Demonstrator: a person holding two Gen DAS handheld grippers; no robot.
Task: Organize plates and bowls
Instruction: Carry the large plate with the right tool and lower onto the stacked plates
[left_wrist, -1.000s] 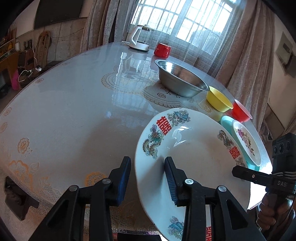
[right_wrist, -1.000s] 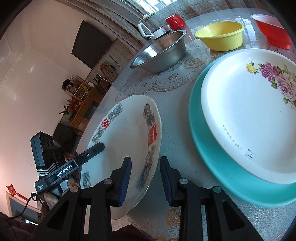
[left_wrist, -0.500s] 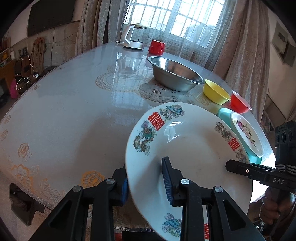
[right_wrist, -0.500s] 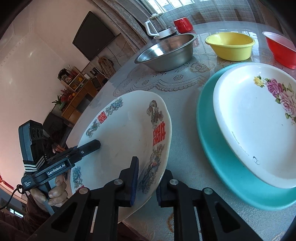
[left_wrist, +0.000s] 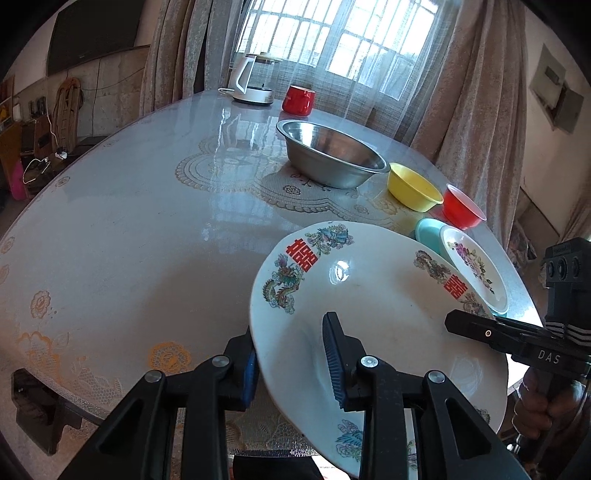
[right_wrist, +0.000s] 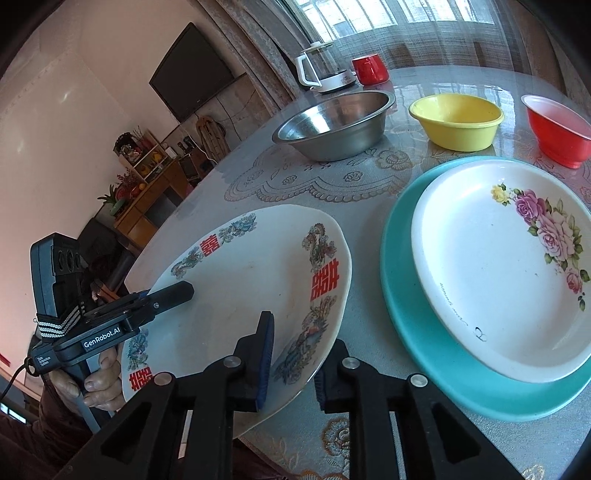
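Observation:
A large white plate with red double-happiness signs and dragons (left_wrist: 380, 295) (right_wrist: 236, 280) is held tilted above the table's near edge. My left gripper (left_wrist: 291, 354) is shut on its left rim and shows in the right wrist view (right_wrist: 173, 291). My right gripper (right_wrist: 291, 350) is shut on its right rim and shows in the left wrist view (left_wrist: 465, 325). A white rose plate (right_wrist: 498, 266) (left_wrist: 476, 266) lies on a teal plate (right_wrist: 413, 332) (left_wrist: 428, 229) to the right.
A steel bowl (left_wrist: 328, 155) (right_wrist: 336, 122), a yellow bowl (left_wrist: 413, 186) (right_wrist: 458, 118) and a red bowl (left_wrist: 461, 206) (right_wrist: 554, 129) stand in a row behind the plates. A kettle (left_wrist: 251, 81) and a red cup (left_wrist: 299, 99) stand at the table's far edge by the window.
Both grippers closed on the rims of the double-happiness plate and lifted it off the table, tilted, a little toward the near edge.

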